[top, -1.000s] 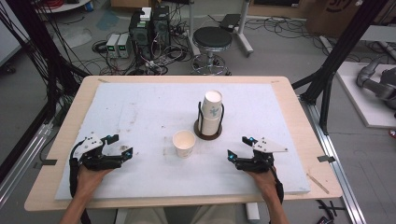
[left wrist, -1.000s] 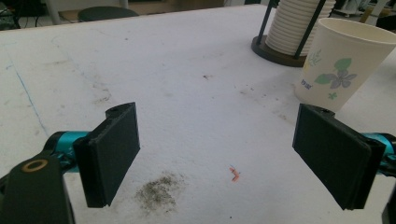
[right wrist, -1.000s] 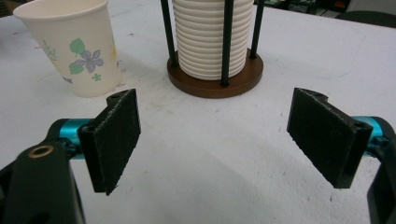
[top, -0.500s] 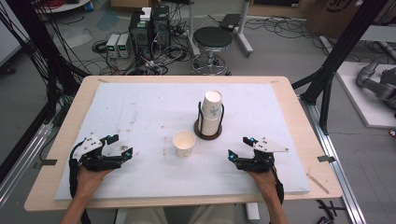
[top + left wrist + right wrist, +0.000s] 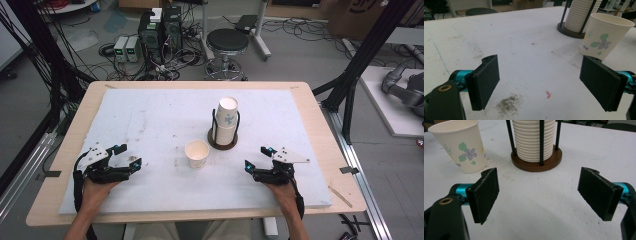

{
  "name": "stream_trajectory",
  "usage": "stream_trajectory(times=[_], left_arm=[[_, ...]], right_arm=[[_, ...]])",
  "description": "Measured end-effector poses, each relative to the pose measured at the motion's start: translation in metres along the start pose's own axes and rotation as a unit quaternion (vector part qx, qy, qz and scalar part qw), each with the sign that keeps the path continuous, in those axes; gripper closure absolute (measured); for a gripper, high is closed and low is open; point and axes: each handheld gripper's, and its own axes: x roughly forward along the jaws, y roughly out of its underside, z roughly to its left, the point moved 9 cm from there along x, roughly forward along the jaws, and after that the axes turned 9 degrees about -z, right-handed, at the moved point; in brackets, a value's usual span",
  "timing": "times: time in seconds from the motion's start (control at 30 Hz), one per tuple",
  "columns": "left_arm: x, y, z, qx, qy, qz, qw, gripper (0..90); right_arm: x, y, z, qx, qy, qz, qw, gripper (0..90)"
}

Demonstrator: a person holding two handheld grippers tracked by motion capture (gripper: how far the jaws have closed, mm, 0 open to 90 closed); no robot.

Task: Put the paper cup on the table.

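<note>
— Where were your tools just then?

— My left gripper (image 5: pixel 125 161) rested on the white mat (image 5: pixel 150 120) near my left corner, jaws spread wide with nothing between them. My right gripper (image 5: pixel 256 165) sat across from it near my right corner, jaws just as wide and holding nothing. Both pointed inward, toward the middle of the table.

— And the cups?

— A single paper cup (image 5: pixel 197 153) stood upright on the mat between my two grippers, well apart from each. From above I saw straight into it, and nothing showed inside. Just behind it, slightly to my right, was the cup holder (image 5: pixel 223 141), a round brown base with thin black rods, holding a stack of cups (image 5: pixel 226 117) nested together.

— Did the gripper views add anything?

— Yes. In my left gripper view the paper cup (image 5: pixel 605 35) showed a green and purple flower print, peeking past the right-hand jaw, and there was a dark smudge (image 5: pixel 507 103) and a small red speck (image 5: pixel 548 94) on the mat. My right gripper view gave the ridged rims of the stack of cups (image 5: pixel 534 138) and the wooden base, with the paper cup (image 5: pixel 459 145) off to the left.

— Any change from a second before?

— None that I could see. Grippers, cup and holder lay where they had been.
</note>
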Motion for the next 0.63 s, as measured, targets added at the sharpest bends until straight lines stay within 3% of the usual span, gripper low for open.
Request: stream_trajectory(times=[0.63], left_arm=[[-0.0007, -0.0004, -0.0010, 0.004, 0.002, -0.003, 1.0000, 16.2]], right_arm=[[-0.0010, -0.0004, -0.0007, 0.008, 0.000, -0.005, 1.0000, 17.7]])
